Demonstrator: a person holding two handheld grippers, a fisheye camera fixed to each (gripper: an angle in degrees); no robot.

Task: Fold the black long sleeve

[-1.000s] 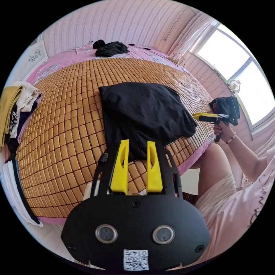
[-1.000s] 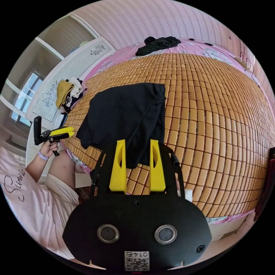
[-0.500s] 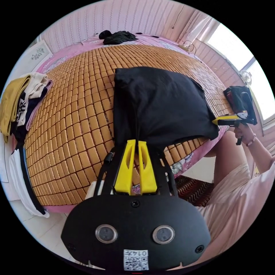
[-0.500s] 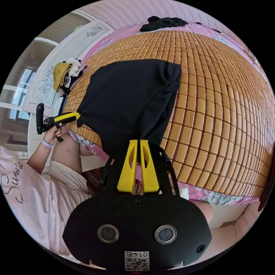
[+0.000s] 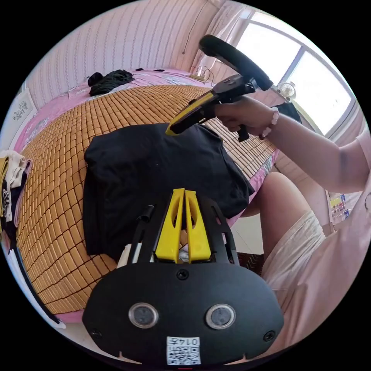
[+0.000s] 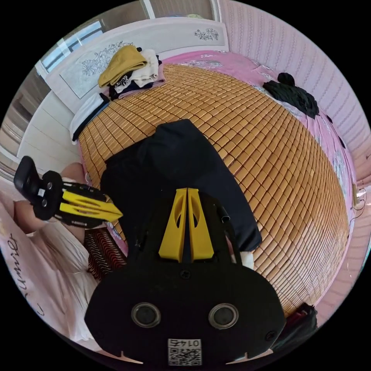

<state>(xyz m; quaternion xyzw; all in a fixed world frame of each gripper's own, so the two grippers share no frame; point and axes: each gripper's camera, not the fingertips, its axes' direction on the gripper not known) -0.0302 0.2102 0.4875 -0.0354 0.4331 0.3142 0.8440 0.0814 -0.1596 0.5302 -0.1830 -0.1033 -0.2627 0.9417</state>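
- The black long-sleeved garment (image 5: 154, 174) is laid in a folded heap on the woven bamboo mat (image 5: 58, 154) that covers the bed, close to the mat's near edge, with part of its cloth draped over that edge.
- In the left gripper view, the left gripper (image 5: 184, 192) with yellow jaws is seen at the garment's near edge; its jaws are brought together, and black cloth lies around the tips, but whether cloth is pinched between them cannot be told.
- In the right gripper view, the right gripper (image 6: 187, 190) is held over the garment (image 6: 174, 166), its yellow jaws also drawn together; a hold on cloth cannot be told there either.
- The right gripper (image 5: 170, 130) is shown in the left gripper view above the garment's far side, carried in a person's hand (image 5: 241, 116).
- The left gripper (image 6: 118, 211) is seen from the side in the right gripper view, just beside the mat's near edge.
- A stack of folded clothes topped by a mustard piece (image 6: 123, 65) rests at a far corner of the mat, by the white headboard (image 6: 96, 65).
- A dark crumpled garment (image 6: 291, 94) lies on the pink bedsheet (image 6: 328, 135) beyond the mat's far edge.
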